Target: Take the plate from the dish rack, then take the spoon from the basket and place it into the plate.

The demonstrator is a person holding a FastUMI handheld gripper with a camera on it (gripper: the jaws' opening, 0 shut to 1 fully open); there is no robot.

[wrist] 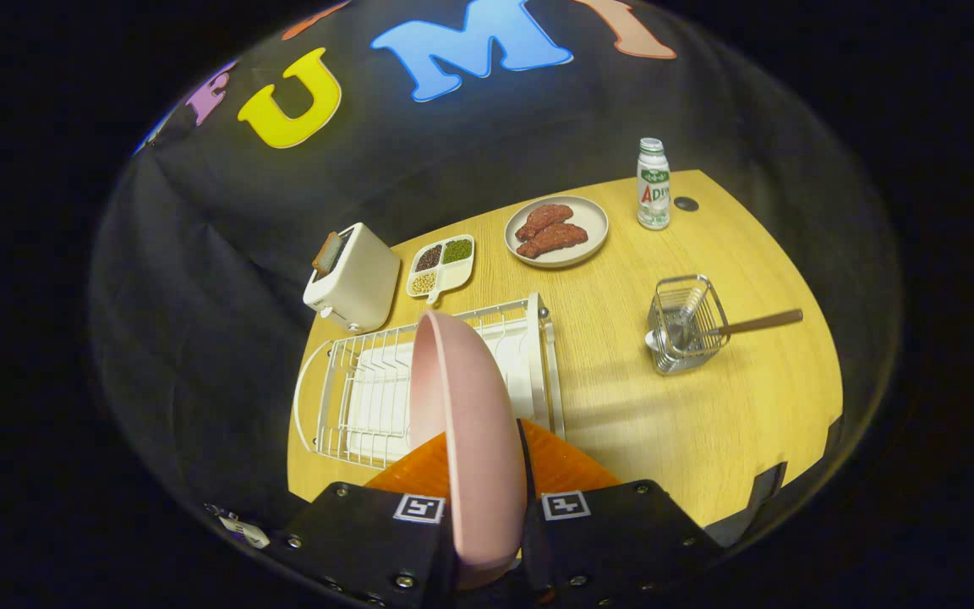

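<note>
Fingers [419, 474] of gripper [487, 507]: closed on either face of pink round plate [466, 423], held edge-on and upright between them, rim rising ahead over the near end of the rack. White wire dish rack [360, 397]: on yellow wooden tabletop [707, 414], directly beneath and beyond the held plate, slots showing bare on the visible side, white drip tray under the wires. Small silver wire basket [686, 326]: standing well to the right of the rack, apart from it. Spoon with brown wooden handle [757, 322]: lying in the basket, handle sticking out over the basket's right rim, pale bowl end poking through at the basket's lower left. Cream-white toaster [353, 277]: beyond the rack's far left corner, near the table edge, one browned slice upright in its slot. White divided dish of beans and grains [442, 264]: just right of the toaster, four compartments, dark, green, pale and one bare. Beige round plate with two reddish-brown meat pieces [556, 231]: farther back, right of the divided dish. White plastic bottle with green cap [653, 184]: upright, just right of the meat plate. Small dark round disc [686, 204]: on the tabletop beside the bottle.
</note>
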